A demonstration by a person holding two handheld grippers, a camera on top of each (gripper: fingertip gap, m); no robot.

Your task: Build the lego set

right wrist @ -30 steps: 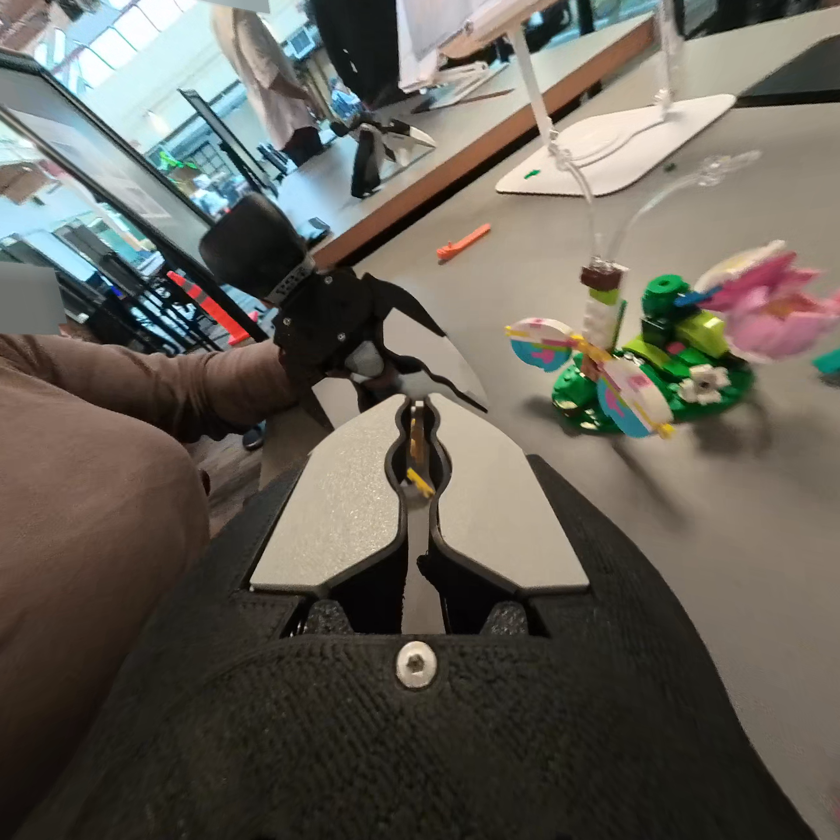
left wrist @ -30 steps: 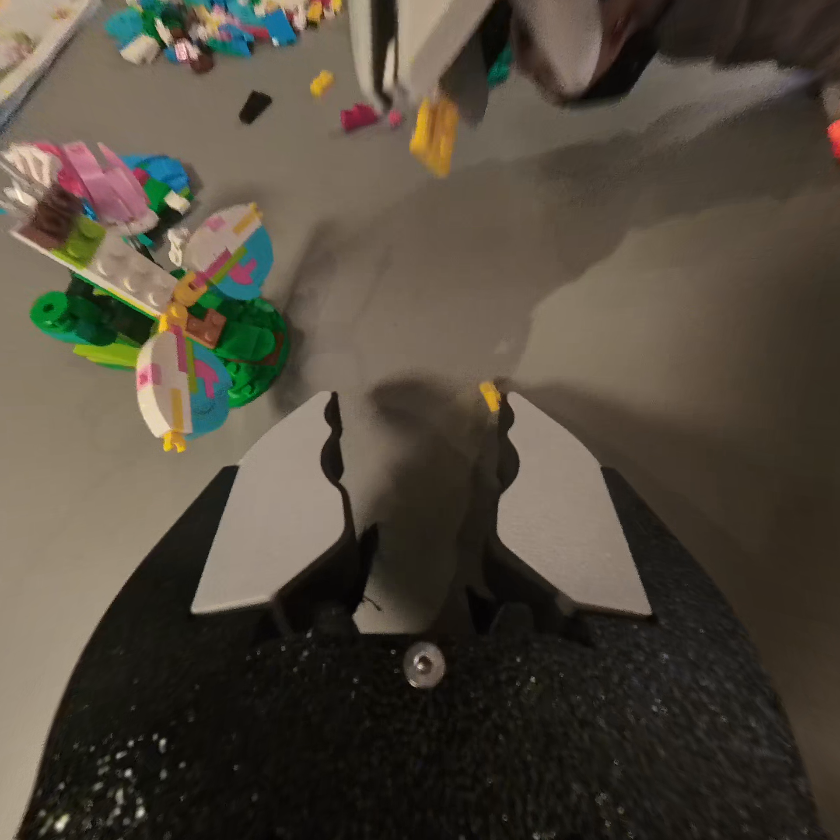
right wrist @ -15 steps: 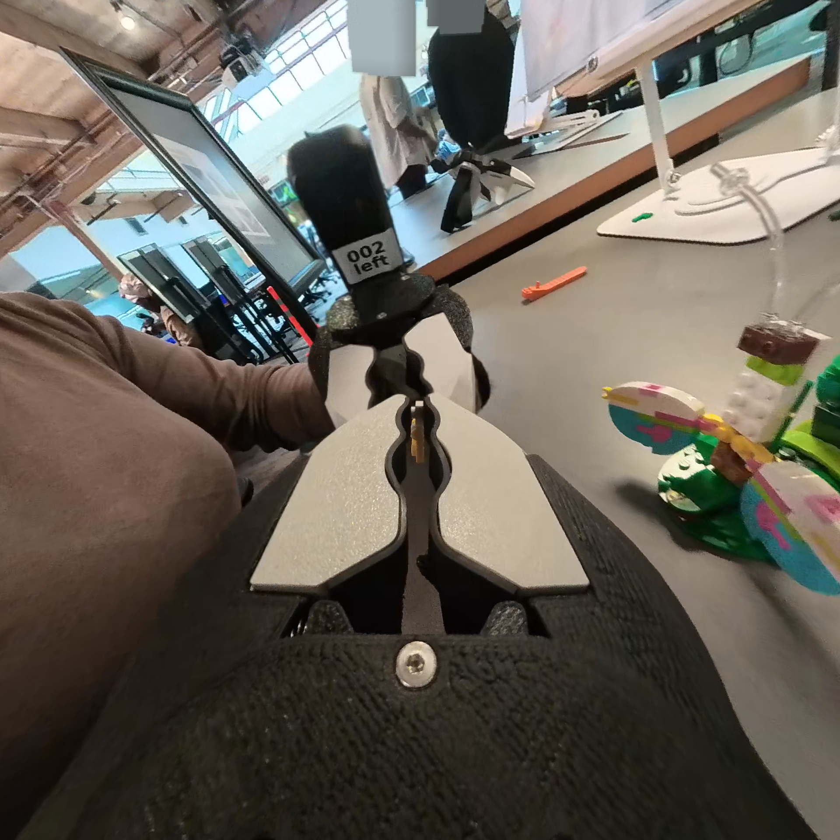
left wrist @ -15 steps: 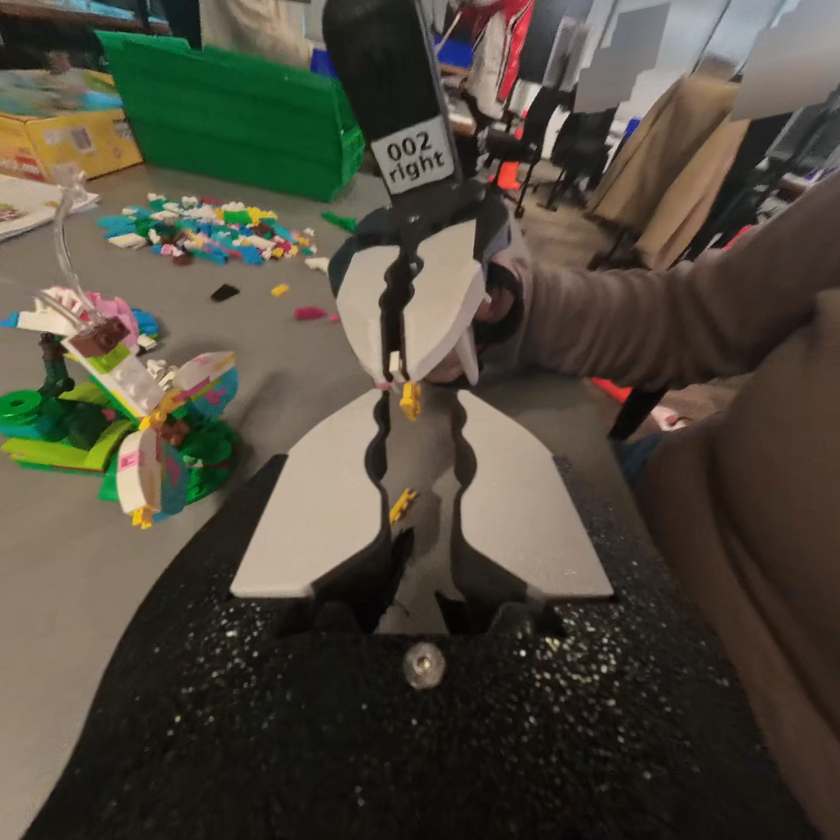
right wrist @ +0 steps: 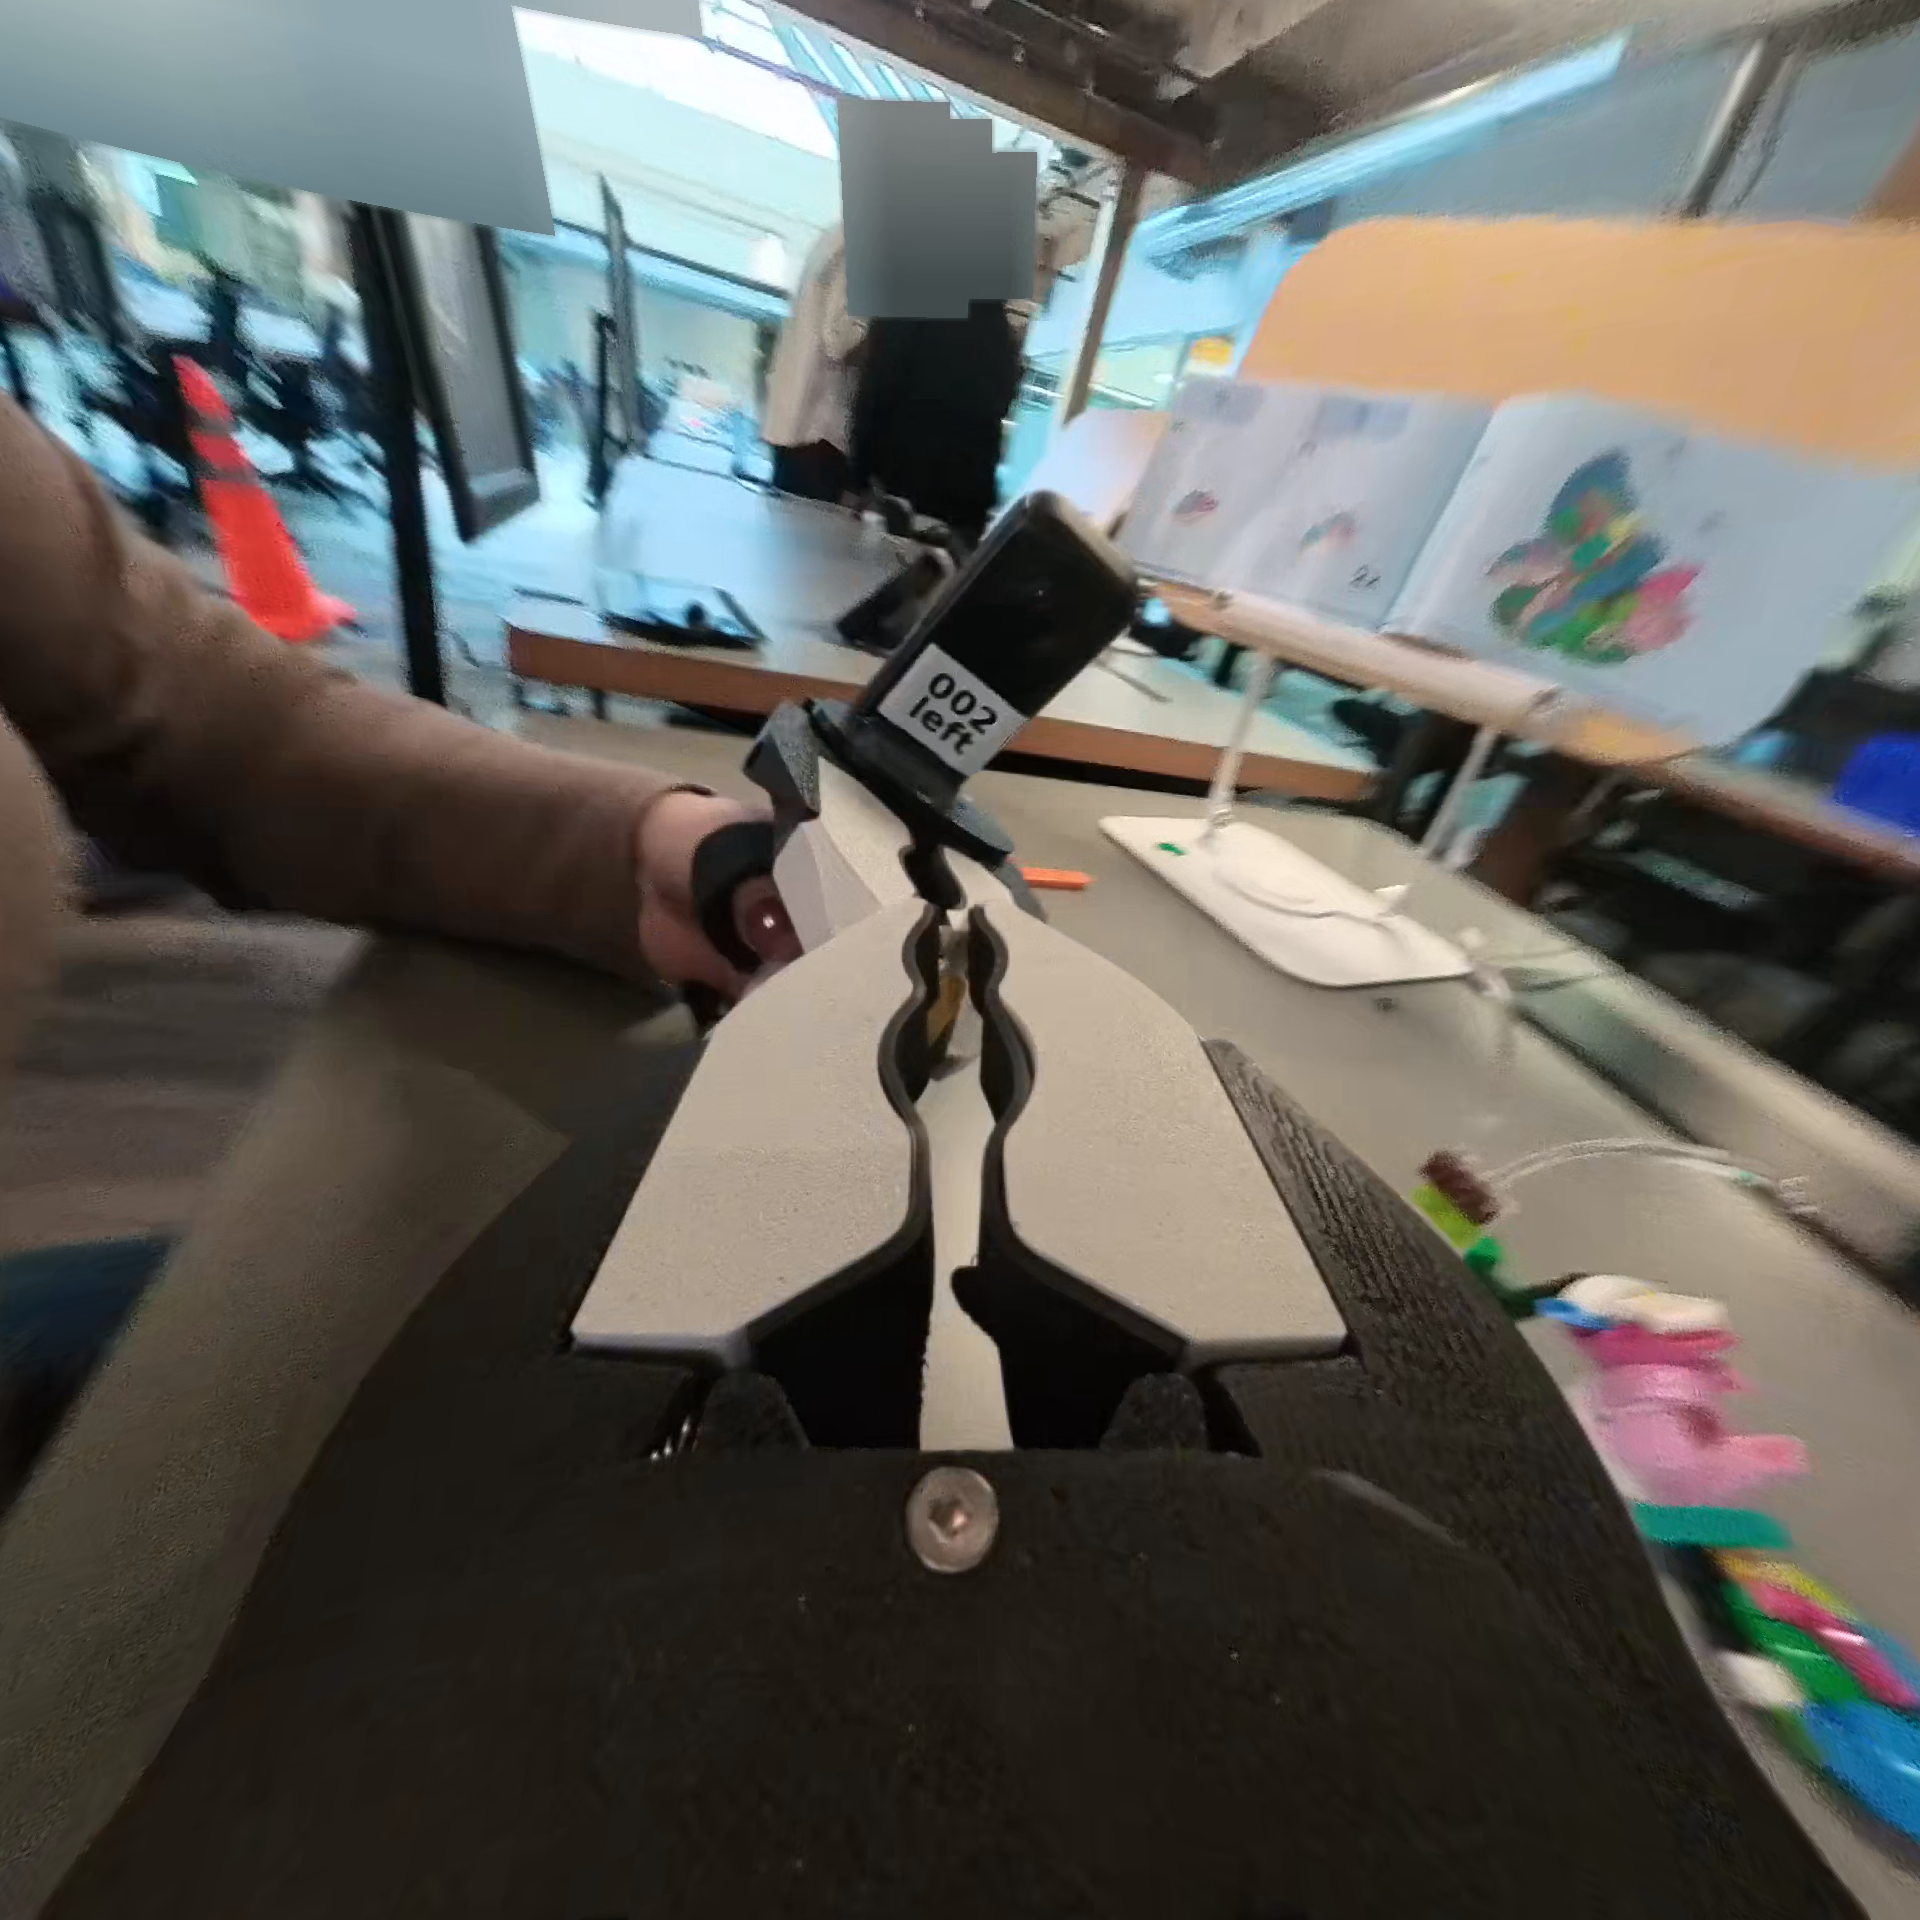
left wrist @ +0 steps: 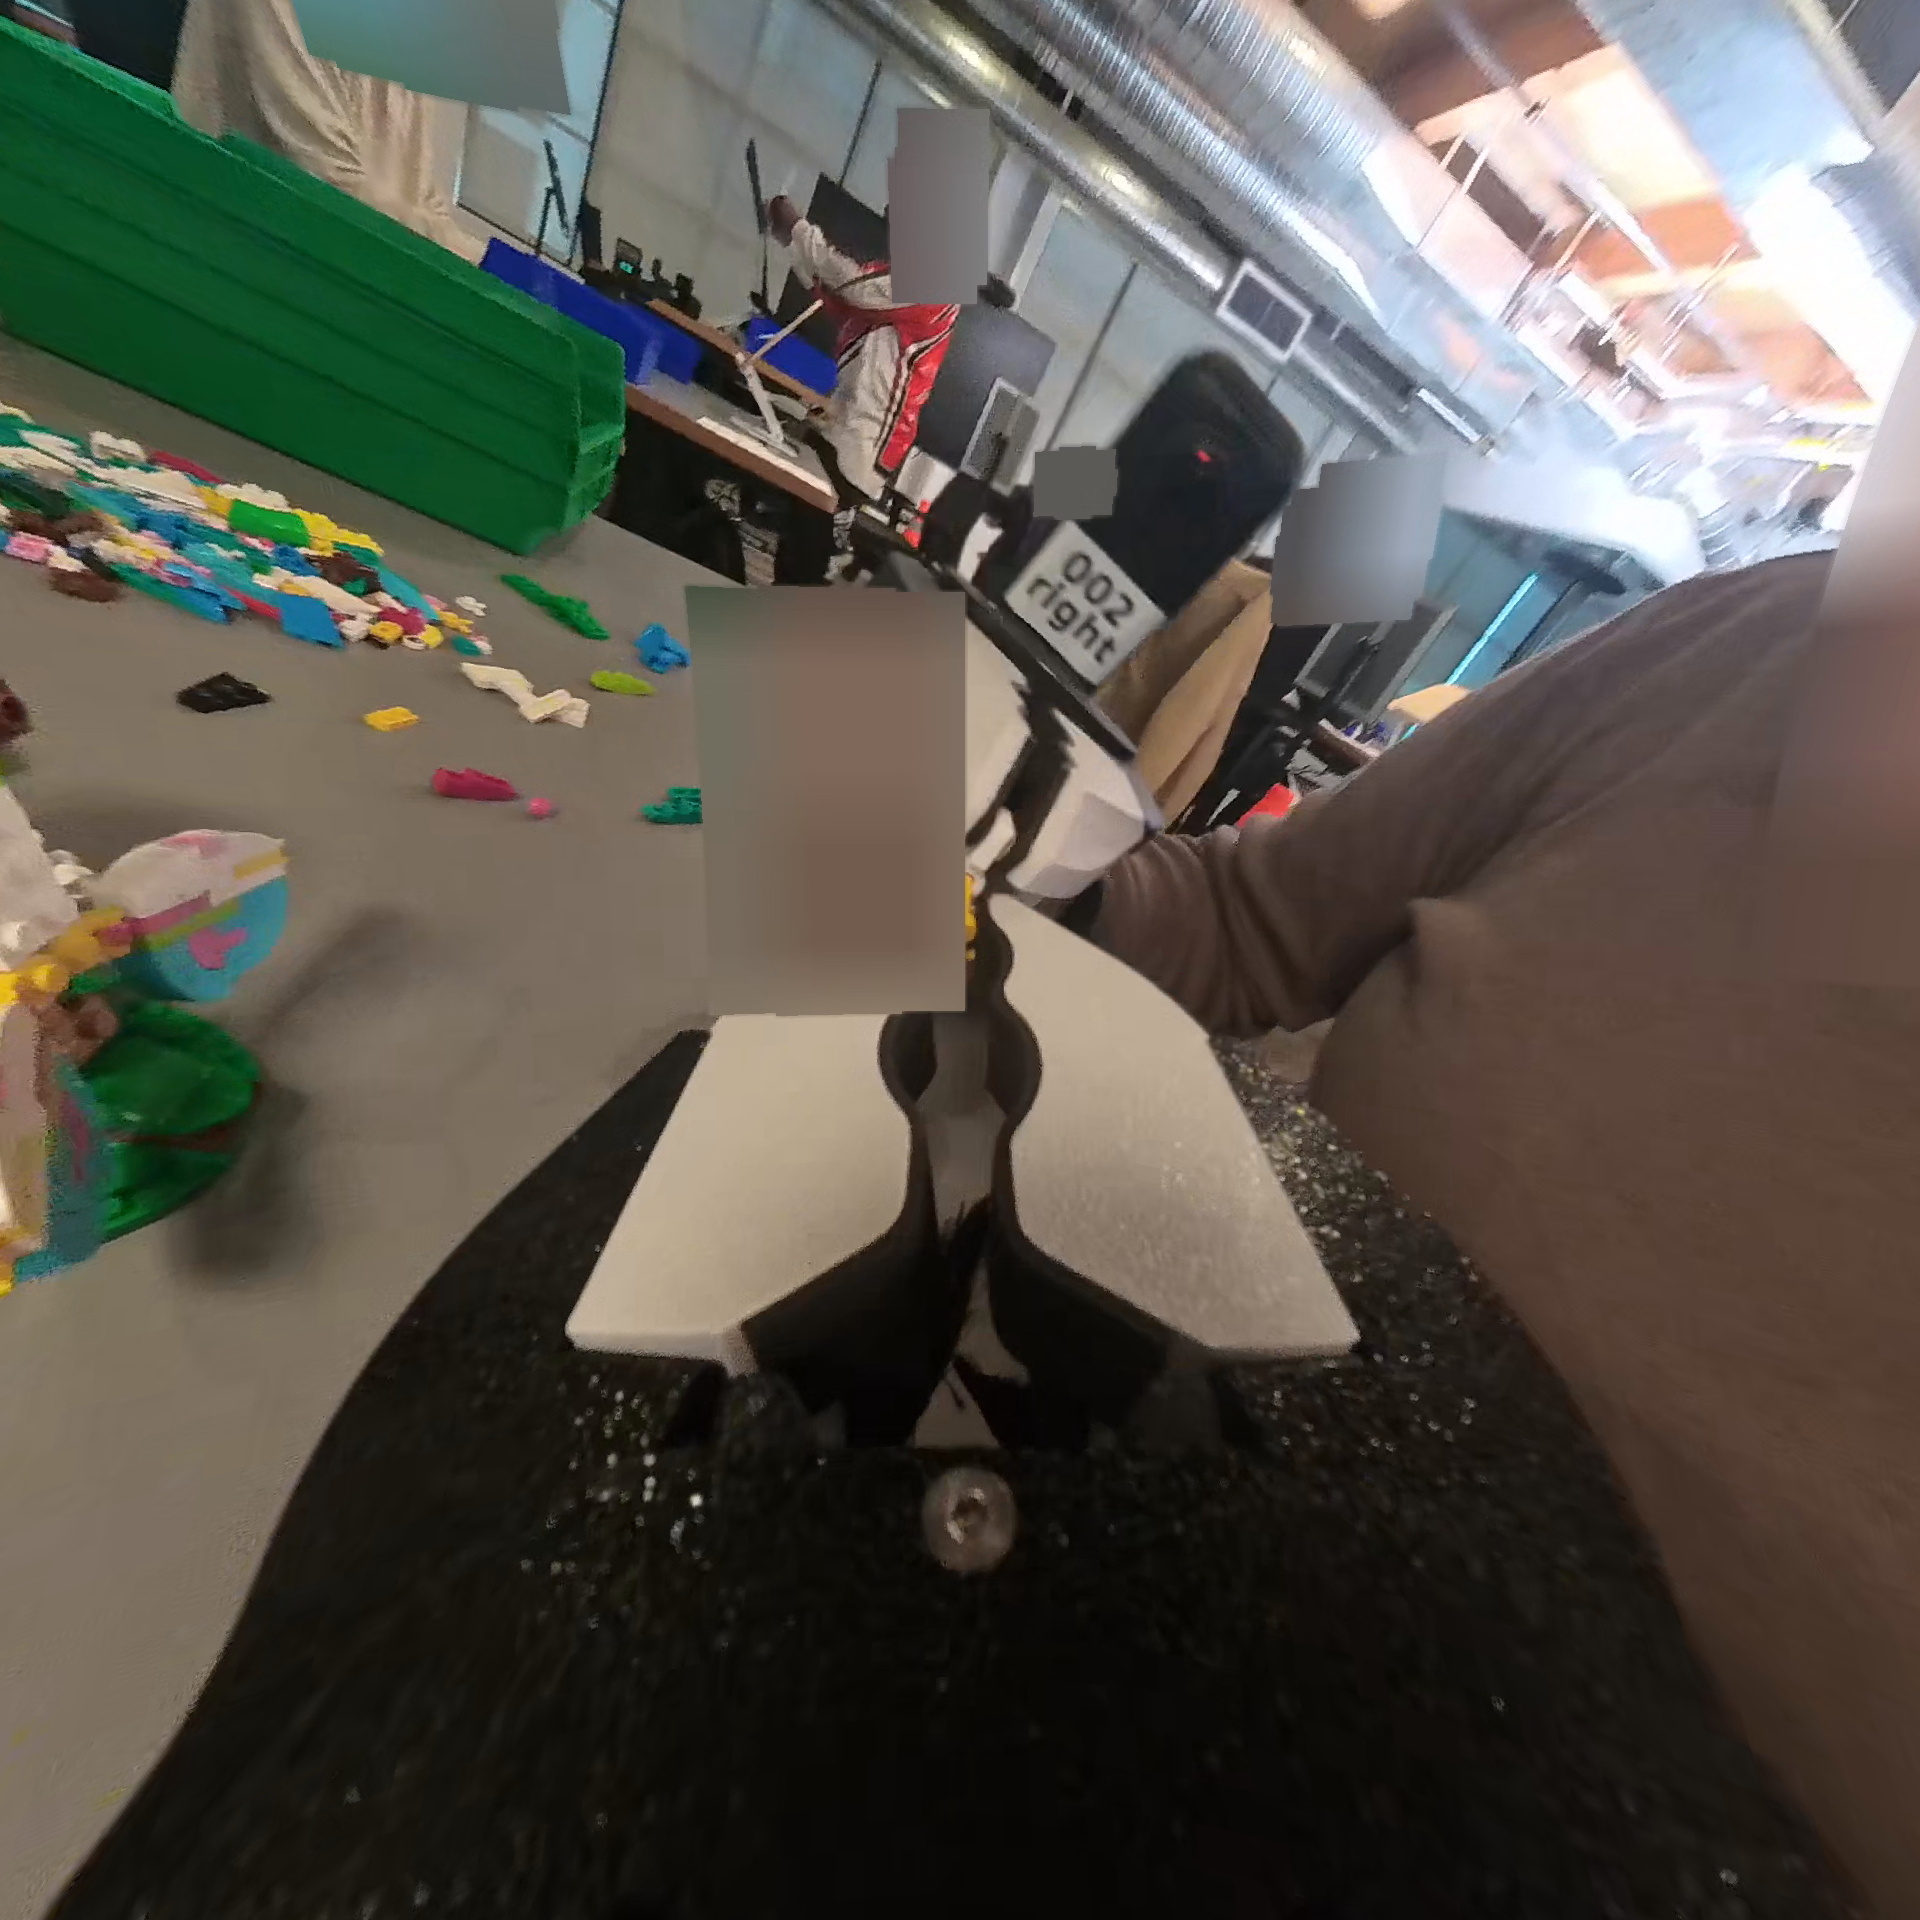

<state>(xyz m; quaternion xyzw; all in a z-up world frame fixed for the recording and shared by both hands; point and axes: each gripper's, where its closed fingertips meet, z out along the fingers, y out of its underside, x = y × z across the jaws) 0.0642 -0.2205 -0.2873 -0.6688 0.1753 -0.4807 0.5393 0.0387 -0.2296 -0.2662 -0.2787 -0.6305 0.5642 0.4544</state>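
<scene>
My right gripper (right wrist: 951, 925) is shut on a small yellow lego piece (right wrist: 948, 1003), held in the air. My left gripper (left wrist: 971, 940) faces it tip to tip, closed to a narrow gap, with a yellow piece (left wrist: 971, 920) at its tips. A blur patch hides its left fingertip. The right gripper (left wrist: 1003, 883) also shows in the left wrist view, and the left gripper (right wrist: 956, 904) in the right wrist view. The built flower-and-butterfly lego model (left wrist: 156, 1039) stands on the grey table (left wrist: 468, 1039), left of my left gripper. It also shows blurred in the right wrist view (right wrist: 1662, 1403).
A pile of loose lego pieces (left wrist: 208, 561) lies at the back left before green bins (left wrist: 312, 312). Stray pieces (left wrist: 473, 782) are scattered nearer. A white stand base (right wrist: 1299, 914), an orange piece (right wrist: 1055, 880) and propped instruction pages (right wrist: 1558, 561) are behind. A brown sleeve (left wrist: 1558, 935) is on the right.
Both grippers have lifted and tilted up from the table. The left gripper has closed from wide open to a narrow gap. The two gripper tips have come together.
</scene>
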